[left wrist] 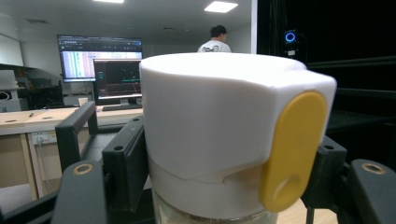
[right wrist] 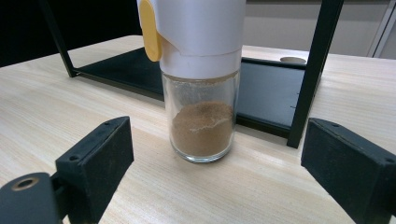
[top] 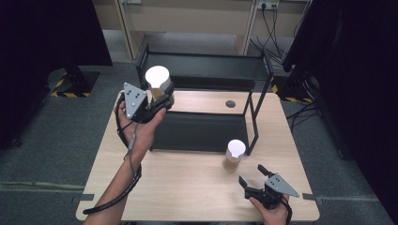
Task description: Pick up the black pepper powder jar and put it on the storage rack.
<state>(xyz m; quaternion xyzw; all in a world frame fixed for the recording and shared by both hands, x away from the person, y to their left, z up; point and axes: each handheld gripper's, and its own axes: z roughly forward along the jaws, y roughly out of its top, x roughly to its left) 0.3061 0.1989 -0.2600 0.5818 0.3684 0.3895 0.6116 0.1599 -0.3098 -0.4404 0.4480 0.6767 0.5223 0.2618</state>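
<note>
My left gripper (top: 162, 101) is shut on a glass spice jar (top: 158, 83) with a white cap, held up in the air over the left end of the black two-level rack (top: 206, 70). In the left gripper view that jar's white cap (left wrist: 219, 126) with its yellow tab (left wrist: 292, 149) stands close up between the jaws. A second spice jar (top: 234, 154) with brown powder stands on the table in front of the rack's right post. My right gripper (top: 251, 177) rests open just short of it; in the right gripper view this jar (right wrist: 201, 79) stands upright beyond the spread jaws.
The rack's lower shelf (top: 197, 131) lies on the wooden table (top: 187, 187), its upper shelf farther back. A round cable hole (top: 230, 103) sits in the tabletop behind the rack. Dark curtains and cables border the table. In the left gripper view, monitors (left wrist: 100, 65) and a person (left wrist: 215, 41) are far behind.
</note>
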